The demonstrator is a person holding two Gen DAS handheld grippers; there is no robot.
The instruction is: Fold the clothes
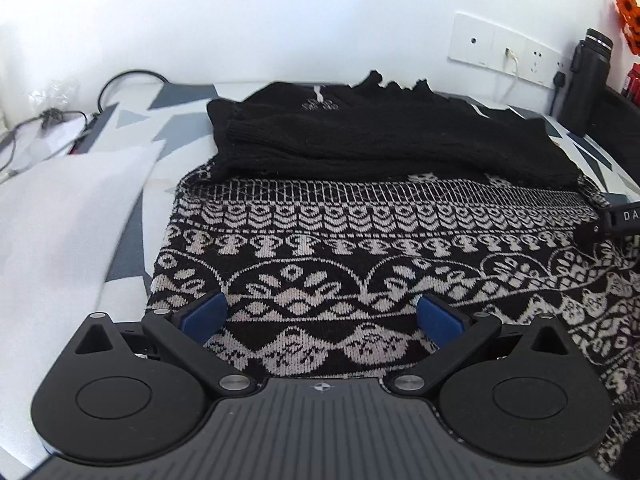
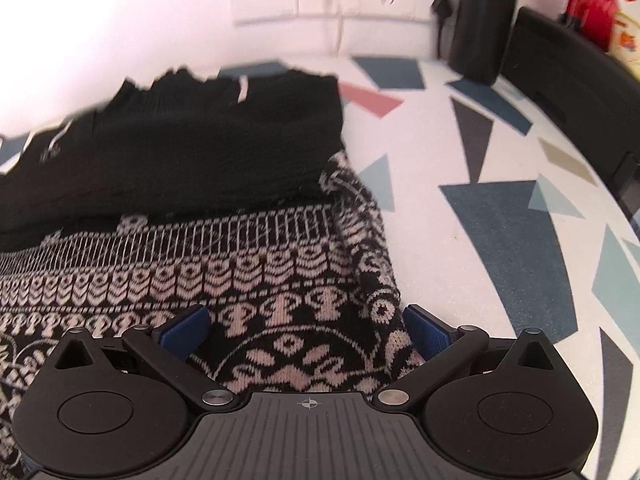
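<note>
1. The left claw (image 1: 322,312) is hovering released over the patterned knit (image 1: 360,264) lying on the table (image 2: 500,240); a shallow pinch risks lifting one layer only.
2. The right claw (image 2: 308,330) is gaping astride the knit's rolled right edge (image 2: 376,280); tugging could be dragging the black sleeve (image 1: 360,140) off its far part.

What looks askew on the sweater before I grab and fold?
The patterned sweater lies mostly flat, but its right edge is rolled up into a lumpy ridge. The black knit part is already folded over the top. Both the left gripper and right gripper are open.
</note>
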